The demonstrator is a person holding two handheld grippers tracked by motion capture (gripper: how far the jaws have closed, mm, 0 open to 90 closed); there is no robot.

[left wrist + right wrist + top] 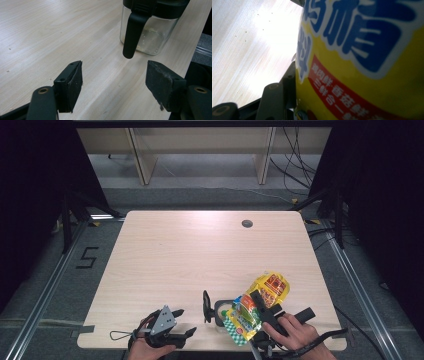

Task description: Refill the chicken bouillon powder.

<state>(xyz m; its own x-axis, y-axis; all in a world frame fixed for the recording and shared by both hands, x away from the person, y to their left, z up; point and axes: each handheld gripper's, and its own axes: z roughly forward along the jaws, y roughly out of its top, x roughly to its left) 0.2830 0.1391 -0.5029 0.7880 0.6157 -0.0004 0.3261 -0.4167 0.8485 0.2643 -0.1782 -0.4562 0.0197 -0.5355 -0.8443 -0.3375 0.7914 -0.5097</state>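
Note:
A yellow snack bag (pixel 268 287) with red and green print hangs tilted over the table's front right, and my right gripper (pixel 260 306) is shut on it. Up close in the right gripper view the bag (pixel 367 62) shows blue and red lettering, pressed against one black jaw. Partly under the bag stands a glass jar (pixel 219 314) with a black lid and a black handle. My left gripper (pixel 185 321) hovers open at the front edge, left of the jar. In the left gripper view the gripper (pixel 115 72) points at the jar (pixel 147 37), whose handle hangs toward the gap, jaws wide apart and holding nothing.
The light wooden table (pixel 190 255) has a dark round grommet (pixel 247 224) at the back right. Its front edge lies just under both hands. Beyond the table are shelving legs and loose cables on the floor.

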